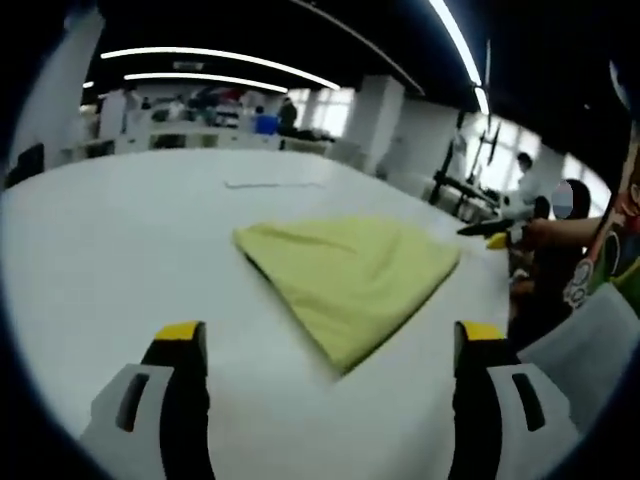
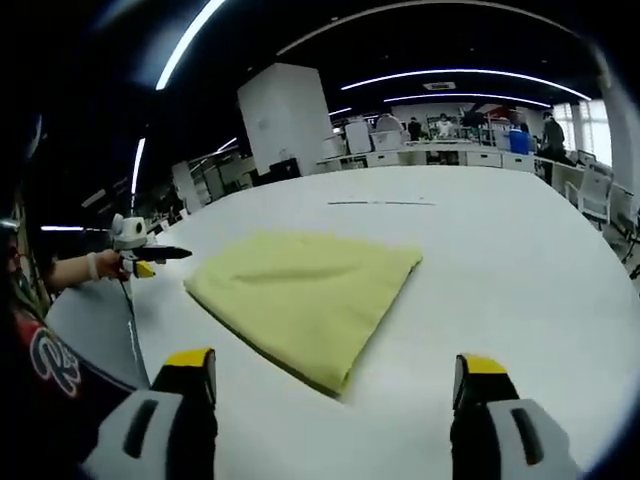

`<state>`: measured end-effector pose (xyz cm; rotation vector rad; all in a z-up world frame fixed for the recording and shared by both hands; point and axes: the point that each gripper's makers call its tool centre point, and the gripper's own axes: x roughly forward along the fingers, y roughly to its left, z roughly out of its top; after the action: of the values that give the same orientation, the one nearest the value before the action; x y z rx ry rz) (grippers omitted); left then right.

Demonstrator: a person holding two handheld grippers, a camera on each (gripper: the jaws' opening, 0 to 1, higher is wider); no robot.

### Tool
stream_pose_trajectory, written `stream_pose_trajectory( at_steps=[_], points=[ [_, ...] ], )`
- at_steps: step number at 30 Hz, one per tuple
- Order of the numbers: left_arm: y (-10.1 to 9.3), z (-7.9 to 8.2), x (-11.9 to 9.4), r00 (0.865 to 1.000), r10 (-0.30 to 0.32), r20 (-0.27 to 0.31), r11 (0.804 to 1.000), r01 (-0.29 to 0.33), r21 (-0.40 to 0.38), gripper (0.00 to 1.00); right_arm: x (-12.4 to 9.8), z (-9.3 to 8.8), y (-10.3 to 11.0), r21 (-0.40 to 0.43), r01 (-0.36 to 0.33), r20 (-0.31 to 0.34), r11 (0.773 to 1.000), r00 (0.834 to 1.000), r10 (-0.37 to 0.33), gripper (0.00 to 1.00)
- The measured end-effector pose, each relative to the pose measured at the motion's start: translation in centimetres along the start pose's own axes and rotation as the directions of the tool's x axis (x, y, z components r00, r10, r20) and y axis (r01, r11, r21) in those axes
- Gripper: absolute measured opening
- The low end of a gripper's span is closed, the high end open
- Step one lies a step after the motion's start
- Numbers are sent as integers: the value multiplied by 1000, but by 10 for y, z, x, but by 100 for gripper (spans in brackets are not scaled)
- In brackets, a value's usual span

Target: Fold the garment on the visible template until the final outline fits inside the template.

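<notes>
A yellow garment (image 1: 345, 280) lies folded into a rough wedge on the white table (image 1: 120, 260), with its pointed corner toward me. My left gripper (image 1: 330, 340) is open just short of that corner, yellow-tipped jaws wide apart and holding nothing. My right gripper (image 1: 497, 233) reaches in from the right, held by a hand beside the garment's right corner. In the right gripper view the garment (image 2: 305, 295) lies ahead of my open right gripper (image 2: 335, 365), and the left gripper (image 2: 140, 258) hovers by the cloth's left edge. A thin dark line (image 2: 380, 203) marks the table beyond the garment.
The white table (image 2: 520, 270) stretches wide on all sides of the cloth. The person's printed clothing (image 1: 610, 250) crowds the near edge. Desks, a white pillar (image 2: 285, 115) and people stand far behind the table.
</notes>
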<state>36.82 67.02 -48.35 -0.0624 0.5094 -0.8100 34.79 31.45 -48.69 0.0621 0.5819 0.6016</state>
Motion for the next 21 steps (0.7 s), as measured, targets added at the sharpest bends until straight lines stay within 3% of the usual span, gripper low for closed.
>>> stream_pose_trajectory(
  at_steps=[2, 5, 8, 9, 12, 13, 15, 17, 21],
  points=[
    [1, 0, 1, 1000, 3, -9, 1000, -3, 18, 99, 2, -2, -1, 11, 0, -8, 1000, 1000, 0, 99],
    [1, 0, 3, 1000, -11, 0, 1000, 11, -22, 98, 8, -3, -3, 27, 5, -31, 1000, 1000, -4, 97],
    [2, 1, 5, 999, -6, 43, 995, 11, -97, 96, 13, 14, 3, 36, -9, 33, 999, 999, 8, 97],
    [0, 1, 6, 1000, -10, 29, 993, 13, -116, 95, 12, 19, 6, 53, -3, 64, 999, 998, 0, 97],
    [2, 9, 7, 999, -6, 49, 997, 10, -81, 93, 9, 15, 14, 79, -30, 60, 996, 998, 25, 95],
    [2, 17, 6, 995, 3, 96, 991, 10, -132, 94, 9, 13, 14, 81, -30, 60, 996, 998, 25, 95],
    [-1, 21, 5, 991, -17, 131, 982, 41, -185, 93, 10, 10, 11, 103, -12, 57, 995, 998, 6, 94],
    [-1, 22, 5, 988, -18, 152, 973, 52, -223, 93, 10, 11, 14, 125, -15, 82, 992, 997, 5, 93],
    [-2, 20, 7, 989, -24, 148, 973, 57, -224, 92, 9, 9, 17, 157, -17, 97, 987, 995, 2, 93]
  ],
)
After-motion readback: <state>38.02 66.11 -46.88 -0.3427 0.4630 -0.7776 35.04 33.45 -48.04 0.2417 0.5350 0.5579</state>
